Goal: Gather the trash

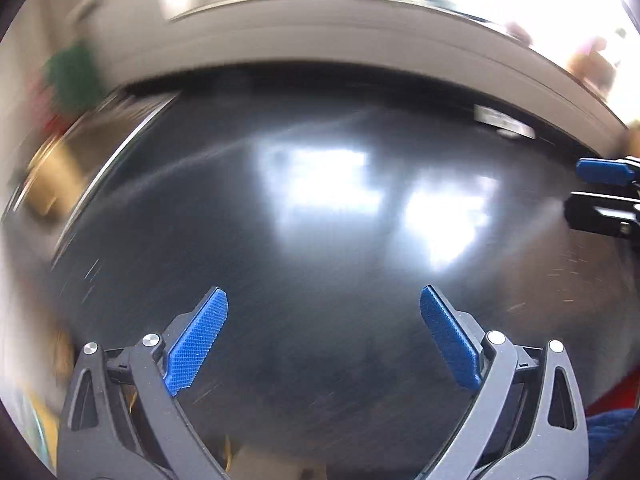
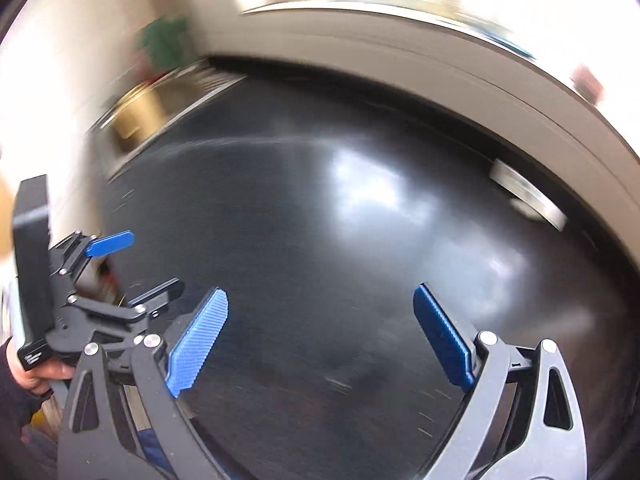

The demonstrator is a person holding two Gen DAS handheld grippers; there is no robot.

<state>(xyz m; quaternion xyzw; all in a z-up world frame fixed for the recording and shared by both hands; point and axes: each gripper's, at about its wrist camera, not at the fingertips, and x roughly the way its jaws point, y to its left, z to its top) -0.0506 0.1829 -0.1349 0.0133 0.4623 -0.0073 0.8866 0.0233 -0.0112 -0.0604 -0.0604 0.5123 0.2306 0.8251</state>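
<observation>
Both views are smeared by motion blur. My left gripper (image 1: 324, 320) hangs open over a dark glossy table (image 1: 320, 220), with nothing between its blue pads (image 1: 198, 340). My right gripper (image 2: 320, 320) is also open and empty above the same table (image 2: 300, 220). A small pale flat thing (image 1: 504, 120) lies near the table's far right edge, too blurred to name; it also shows in the right wrist view (image 2: 528, 196). The right gripper (image 1: 574, 190) pokes in at the right edge of the left view. The left gripper (image 2: 156, 260) shows open at the left of the right view, held by a hand (image 2: 36, 372).
A pale beige band (image 1: 360, 40) runs behind the table's far edge. At the far left are a green blur (image 1: 72, 76) and a brown box shape (image 1: 52, 184). Red and blue fabric (image 1: 612, 416) shows at the lower right. Bright windows glare above.
</observation>
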